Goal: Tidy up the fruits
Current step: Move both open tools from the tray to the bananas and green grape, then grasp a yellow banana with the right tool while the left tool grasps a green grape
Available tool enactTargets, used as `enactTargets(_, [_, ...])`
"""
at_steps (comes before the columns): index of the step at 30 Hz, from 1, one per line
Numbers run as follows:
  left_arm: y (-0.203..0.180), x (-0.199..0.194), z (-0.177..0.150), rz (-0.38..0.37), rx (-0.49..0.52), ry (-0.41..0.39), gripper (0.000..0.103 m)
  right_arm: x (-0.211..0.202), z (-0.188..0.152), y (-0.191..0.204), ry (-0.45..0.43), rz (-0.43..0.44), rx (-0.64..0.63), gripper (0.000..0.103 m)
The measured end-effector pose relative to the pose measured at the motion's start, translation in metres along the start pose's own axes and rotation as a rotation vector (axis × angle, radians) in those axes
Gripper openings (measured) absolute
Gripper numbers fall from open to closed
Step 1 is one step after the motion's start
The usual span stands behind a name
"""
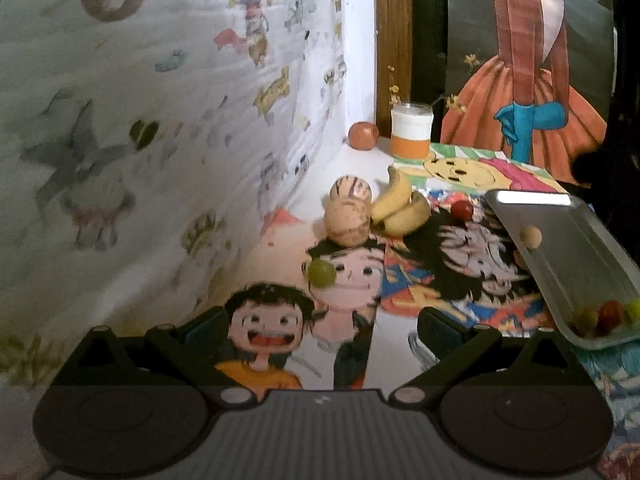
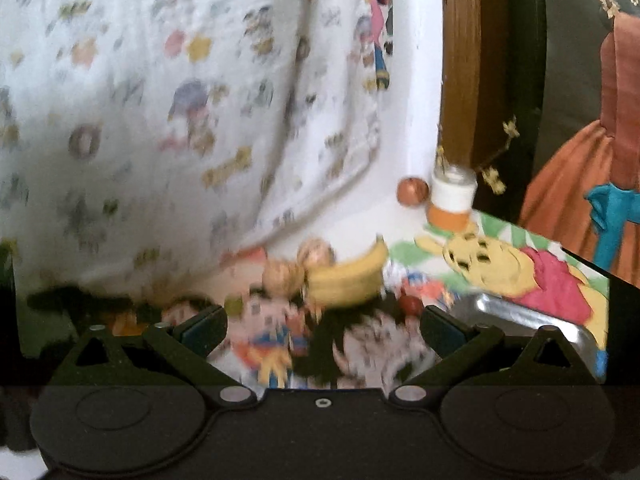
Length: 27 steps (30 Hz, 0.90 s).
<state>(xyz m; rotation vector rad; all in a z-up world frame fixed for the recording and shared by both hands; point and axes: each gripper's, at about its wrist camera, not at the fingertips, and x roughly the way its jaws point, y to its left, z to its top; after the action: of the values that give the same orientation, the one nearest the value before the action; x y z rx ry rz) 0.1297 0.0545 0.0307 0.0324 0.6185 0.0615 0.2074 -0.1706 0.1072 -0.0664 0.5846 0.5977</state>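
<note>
Left gripper (image 1: 322, 330) and right gripper (image 2: 322, 330) both spread wide, empty — round green grape (image 1: 321, 273) on cartoon-print cloth (image 1: 400, 344), yellow bananas (image 1: 400, 210) behind, shiny metal tray (image 1: 576, 240) holding small fruits, right.

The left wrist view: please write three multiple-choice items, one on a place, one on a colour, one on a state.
1. Where does the green grape lie?
A. in the metal tray
B. on the cartoon cloth, before the gripper
C. beside the jar

2. What colour is the lower band of the jar?
A. orange
B. blue
C. black

3. How is the left gripper?
A. shut on a banana
B. shut on a grape
C. open, empty

Key: 1 B, it rests on the printed face; 2 A, orange under white; 3 C, fingers spread with nothing between.
</note>
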Motion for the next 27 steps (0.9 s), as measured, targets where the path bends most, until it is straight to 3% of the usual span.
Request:
enactTargets(6, [0.004,0.026,0.010,0.008,-0.043,0.002,0.103,0.061,0.012,-0.027,0.079,0.062,0.158,0.102])
enactTargets(12, [0.009,0.058,0.014,0.005,-0.107,0.027,0.103,0.116,0.004,-0.041,0.150,0.027,0.284,0.102])
enactTargets(15, [0.009,0.071,0.013,-0.001,-0.134,0.024,0.102,0.141,0.000,-0.048,0.171,0.004,0.334,0.095])
enactTargets(20, [0.007,0.088,0.014,-0.004,-0.144,0.024,0.084,0.173,-0.002,-0.052,0.193,-0.015,0.364,0.081])
enactTargets(27, [0.010,0.105,0.016,-0.020,-0.179,0.042,0.065,0.200,-0.005,-0.053,0.191,-0.050,0.379,0.072])
